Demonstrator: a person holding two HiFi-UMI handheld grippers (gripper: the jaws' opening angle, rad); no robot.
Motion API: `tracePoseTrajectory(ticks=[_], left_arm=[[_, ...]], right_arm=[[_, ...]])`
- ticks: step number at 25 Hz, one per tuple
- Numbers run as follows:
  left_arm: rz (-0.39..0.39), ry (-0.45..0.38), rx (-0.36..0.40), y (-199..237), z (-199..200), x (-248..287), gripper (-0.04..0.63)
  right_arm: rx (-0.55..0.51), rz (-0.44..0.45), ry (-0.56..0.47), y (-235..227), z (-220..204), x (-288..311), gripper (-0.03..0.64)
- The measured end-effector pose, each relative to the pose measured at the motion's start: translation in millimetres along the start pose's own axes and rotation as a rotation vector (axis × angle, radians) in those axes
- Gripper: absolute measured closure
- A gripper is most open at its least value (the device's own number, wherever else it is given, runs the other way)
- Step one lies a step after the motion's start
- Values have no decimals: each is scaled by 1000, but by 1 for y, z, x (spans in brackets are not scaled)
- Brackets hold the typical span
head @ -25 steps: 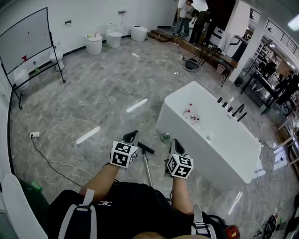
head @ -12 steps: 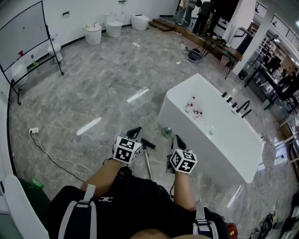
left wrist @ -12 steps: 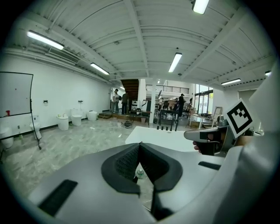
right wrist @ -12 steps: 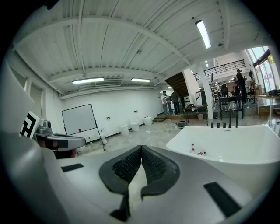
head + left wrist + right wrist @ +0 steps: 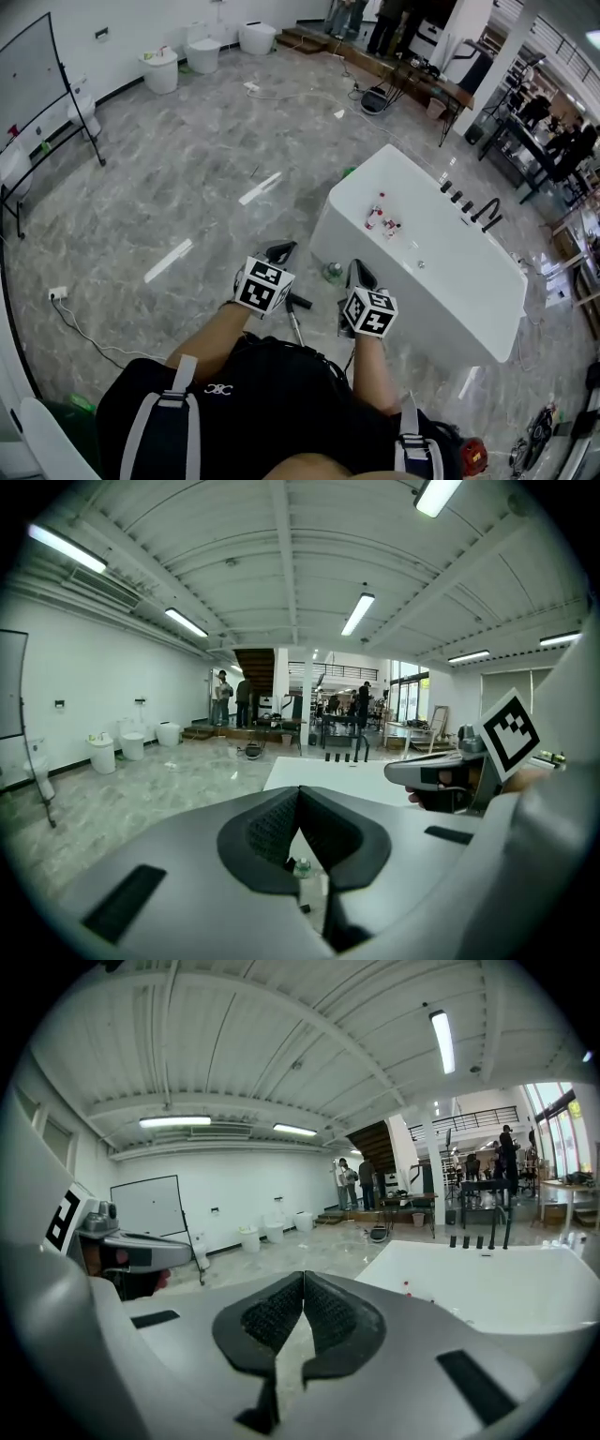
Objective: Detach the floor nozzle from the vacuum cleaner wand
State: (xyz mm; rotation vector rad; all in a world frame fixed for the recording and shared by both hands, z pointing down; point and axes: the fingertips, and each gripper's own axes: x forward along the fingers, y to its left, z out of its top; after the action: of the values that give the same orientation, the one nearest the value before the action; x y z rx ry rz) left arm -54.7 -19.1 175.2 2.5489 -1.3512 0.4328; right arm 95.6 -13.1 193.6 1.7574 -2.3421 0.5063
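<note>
The vacuum's silver wand [image 5: 296, 330] lies on the floor between my forearms, and its black floor nozzle [image 5: 300, 302] shows just past the left gripper's marker cube. My left gripper [image 5: 279, 251] is held above the floor beyond the nozzle, its jaws shut and empty; in the left gripper view [image 5: 298, 795] the pads meet. My right gripper [image 5: 359, 274] is level with it to the right, close to the bathtub, also shut on nothing [image 5: 303, 1283]. Neither gripper touches the vacuum. The wand's near end is hidden under my body.
A white bathtub [image 5: 469, 300] stands right in front and to the right, with small bottles on its rim. A green bottle [image 5: 332, 273] stands on the floor by its near corner. A cable and socket [image 5: 58, 294] lie at the left; toilets and people are far back.
Both grippers moved forward together toward the bathtub, still shut. The nozzle now sits behind their tips, and the bathtub has come nearer in view.
</note>
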Motion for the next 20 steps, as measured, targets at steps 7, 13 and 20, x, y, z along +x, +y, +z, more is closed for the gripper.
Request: tracePoseTrajectory(ticks=[7, 13, 20], left_arm=[[-46, 21, 34, 62, 5, 52, 595], [-105, 102, 32, 71, -17, 101, 595], [-152, 133, 20, 62, -20, 129, 595]], right_arm=[[14, -114, 30, -6, -2, 54, 602], [-6, -191, 100, -23, -12, 81, 602], [28, -225, 140, -48, -26, 85, 603]])
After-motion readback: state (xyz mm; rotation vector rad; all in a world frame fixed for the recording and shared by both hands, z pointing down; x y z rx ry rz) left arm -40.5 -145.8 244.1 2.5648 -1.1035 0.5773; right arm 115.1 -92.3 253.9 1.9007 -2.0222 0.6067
